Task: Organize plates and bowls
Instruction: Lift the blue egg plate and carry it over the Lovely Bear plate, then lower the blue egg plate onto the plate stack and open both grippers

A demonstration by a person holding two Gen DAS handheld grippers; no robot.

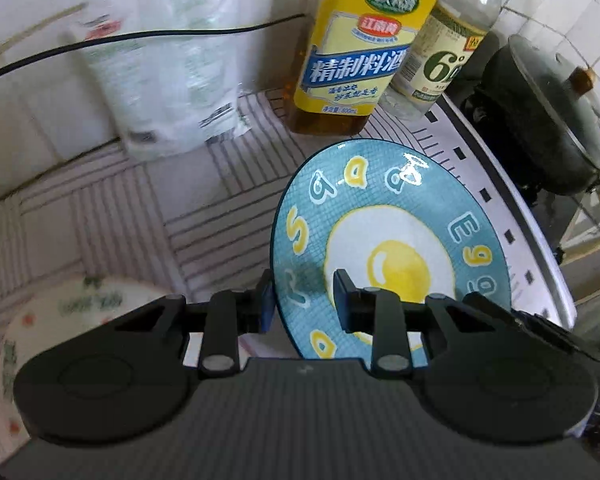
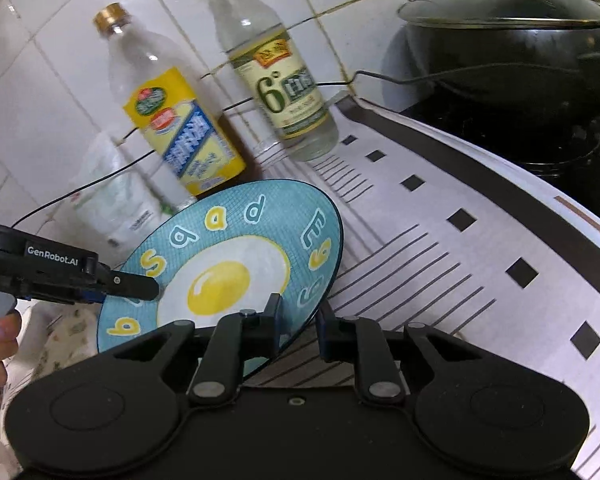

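Both grippers are on the blue egg plate at centre frame, which is tilted up off the striped cloth. The left gripper has its jaws pinched on the plate's near rim, one finger under, one on the face. The right gripper straddles the opposite rim at lower centre of its view, but whether its jaws are pressing the plate or merely spread around it, I cannot tell. The risk, as I read it, is a glazed rim held at a steep tilt by thin fingers: any twist between the two hands could let it slide out and drop onto the floral bowl at lower left of the left view. A swing toward the top of the frame could also clip the yellow-label bottle or the clear bottle standing just behind. The cloth lies over a counter against a white tiled wall, a black cable trailing across it, a plastic bag at upper left, and a dark lidded pot on the stove at upper right.
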